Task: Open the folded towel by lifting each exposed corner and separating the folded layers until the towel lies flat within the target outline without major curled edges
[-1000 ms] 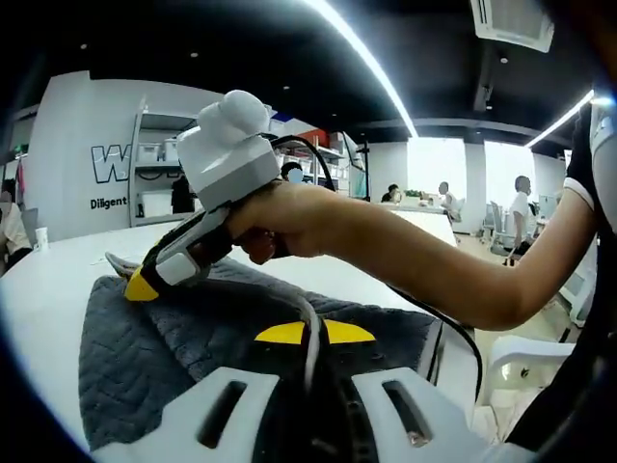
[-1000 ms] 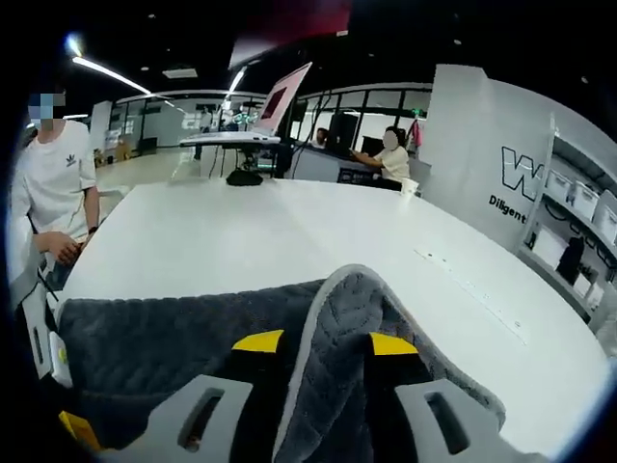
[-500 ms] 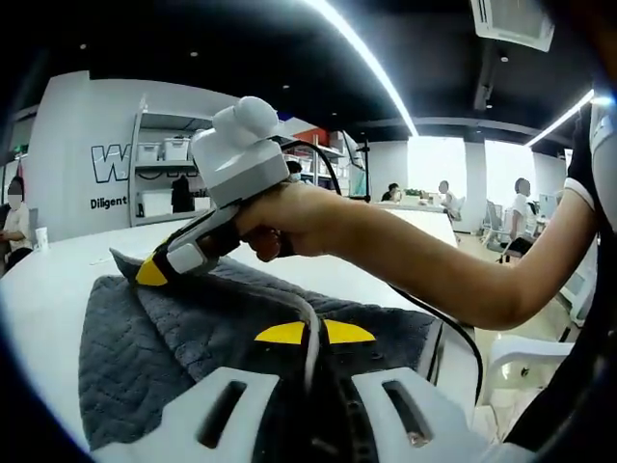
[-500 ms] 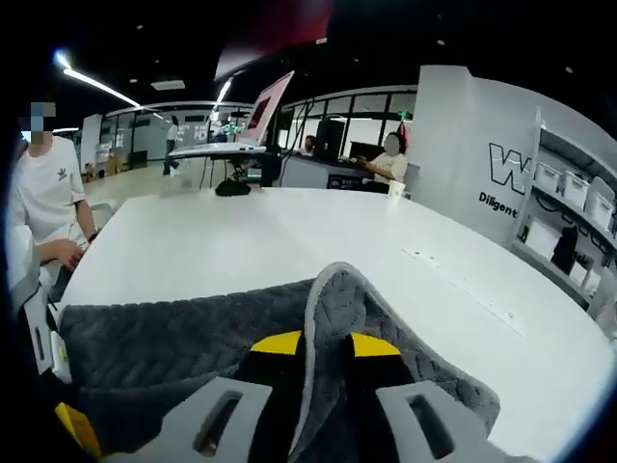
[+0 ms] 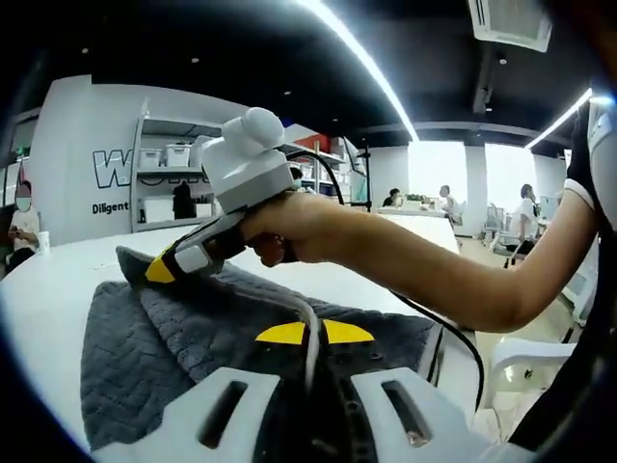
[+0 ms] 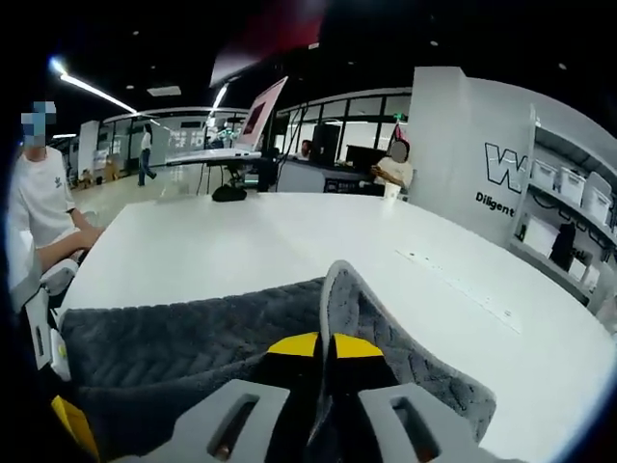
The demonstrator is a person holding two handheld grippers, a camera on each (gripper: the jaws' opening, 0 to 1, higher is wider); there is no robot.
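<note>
A dark grey quilted towel (image 5: 145, 347) with pale trim lies folded on the white table (image 5: 43, 289). In the left gripper view my left gripper (image 5: 313, 333) is shut on the towel's near edge, the trim running between its yellow tips. My right gripper (image 5: 162, 270), held in a hand, comes in from the right and pinches a raised towel corner (image 5: 130, 258). In the right gripper view my right gripper (image 6: 323, 344) is shut on that upright corner (image 6: 339, 285), with the rest of the towel (image 6: 174, 328) spread to the left. A yellow tip of the left gripper (image 6: 72, 424) shows at the bottom left.
The white table (image 6: 289, 231) stretches far beyond the towel. A person (image 6: 39, 212) sits at its left side. A white chair (image 5: 521, 357) stands to the right. A black cable (image 5: 434, 318) trails from the right gripper. Shelves and desks stand in the background.
My right gripper's jaws have come together on the towel corner and lifted it a little off the table. The left gripper has kept its hold.
</note>
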